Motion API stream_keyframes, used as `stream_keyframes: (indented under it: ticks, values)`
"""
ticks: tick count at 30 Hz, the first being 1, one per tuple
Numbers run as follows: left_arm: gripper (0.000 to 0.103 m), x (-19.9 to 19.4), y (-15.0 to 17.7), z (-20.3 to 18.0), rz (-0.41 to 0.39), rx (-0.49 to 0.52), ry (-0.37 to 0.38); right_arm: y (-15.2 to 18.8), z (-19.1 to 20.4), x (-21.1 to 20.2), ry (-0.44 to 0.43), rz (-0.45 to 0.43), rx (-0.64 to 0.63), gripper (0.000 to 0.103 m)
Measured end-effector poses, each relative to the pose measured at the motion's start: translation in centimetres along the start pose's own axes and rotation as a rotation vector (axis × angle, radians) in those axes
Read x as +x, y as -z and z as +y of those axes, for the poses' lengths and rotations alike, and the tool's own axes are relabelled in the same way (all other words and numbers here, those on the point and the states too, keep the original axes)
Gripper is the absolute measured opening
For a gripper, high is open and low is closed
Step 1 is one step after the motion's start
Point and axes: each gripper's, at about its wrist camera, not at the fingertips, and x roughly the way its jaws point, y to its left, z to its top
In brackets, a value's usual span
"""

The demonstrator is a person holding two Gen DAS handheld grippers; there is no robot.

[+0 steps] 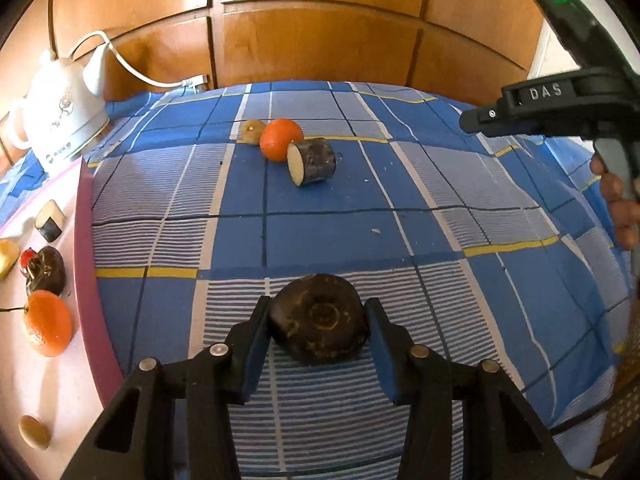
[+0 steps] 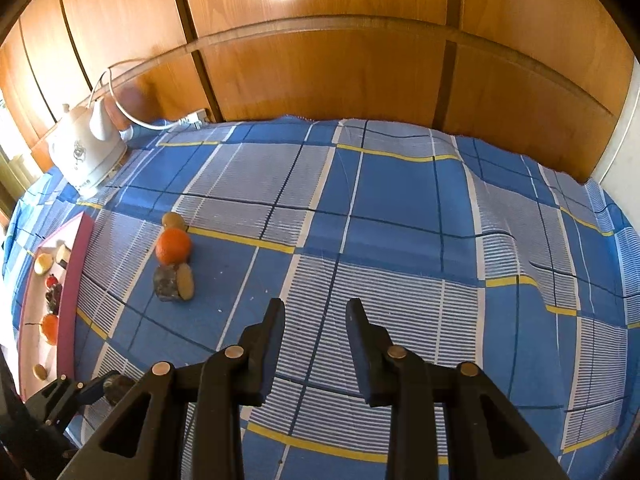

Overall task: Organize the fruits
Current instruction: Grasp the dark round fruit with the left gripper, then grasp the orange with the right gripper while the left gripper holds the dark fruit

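My left gripper (image 1: 318, 312) is shut on a dark round fruit piece (image 1: 320, 320), both pads pressing its sides just above the blue checked cloth (image 1: 420, 200). Farther back on the cloth lie an orange (image 1: 281, 139), a dark cut piece with a pale face (image 1: 316, 160) and a small brown fruit (image 1: 253, 131), all touching. A pink tray (image 1: 86, 260) at the left holds another orange (image 1: 48, 322), a dark fruit (image 1: 46, 270) and several small pieces. My right gripper (image 2: 316, 312) hovers over bare cloth, its fingers narrowly apart with nothing between them.
A white electric kettle (image 1: 64, 112) with its cord stands at the back left beside the tray. Wooden panelled doors (image 1: 320, 40) close off the far edge of the cloth. The right half of the cloth holds only folds and crumbs. A hand (image 1: 618, 208) holds the right gripper's handle.
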Motion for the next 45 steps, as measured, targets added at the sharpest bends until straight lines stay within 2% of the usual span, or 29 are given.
stream_keyframes:
  ticks: [25, 31, 34, 42, 45]
  values:
    - [0.046, -0.2, 0.5, 0.2, -0.045, 0.002, 0.029, 0.8, 2.4, 1.6, -0.097, 0.049, -0.086, 0.032]
    - [0.046, -0.3, 0.6, 0.3, -0.049, 0.002, 0.039, 0.7, 2.5, 1.7, -0.148, 0.053, -0.069, 0.032]
    - [0.046, -0.3, 0.7, 0.4, -0.053, 0.001, 0.045, 0.4, 2.8, 1.6, -0.179, 0.053, -0.058, 0.036]
    - [0.046, -0.3, 0.6, 0.5, -0.061, 0.001, 0.058, -2.0, 6.6, 2.6, -0.248, 0.073, -0.128, 0.036]
    - [0.046, -0.3, 0.6, 0.6, -0.064, -0.001, 0.062, -3.1, 8.7, 3.6, -0.245, 0.079, -0.182, 0.037]
